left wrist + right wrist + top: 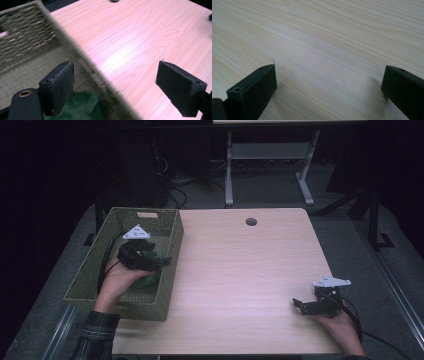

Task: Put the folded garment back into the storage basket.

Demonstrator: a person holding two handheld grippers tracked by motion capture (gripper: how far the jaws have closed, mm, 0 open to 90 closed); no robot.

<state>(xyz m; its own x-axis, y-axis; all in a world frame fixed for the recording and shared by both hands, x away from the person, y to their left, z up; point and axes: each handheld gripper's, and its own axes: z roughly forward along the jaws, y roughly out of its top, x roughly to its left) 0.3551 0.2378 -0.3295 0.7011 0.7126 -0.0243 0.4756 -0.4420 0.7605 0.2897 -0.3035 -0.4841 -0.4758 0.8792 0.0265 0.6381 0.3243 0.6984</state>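
Green cloth (pixel 82 105) is lying low in the woven basket (pixel 165 227) at frame left, just inside its right wall. Left gripper (pixel 162 261) is hovering spread over that wall; it should dip inside before pinching. Right gripper (pixel 300 304), spread, is idling lower right.

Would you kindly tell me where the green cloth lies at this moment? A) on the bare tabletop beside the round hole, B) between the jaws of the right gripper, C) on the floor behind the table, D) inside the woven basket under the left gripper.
D: the green cloth lies on the floor of the woven basket, just below the open left gripper.
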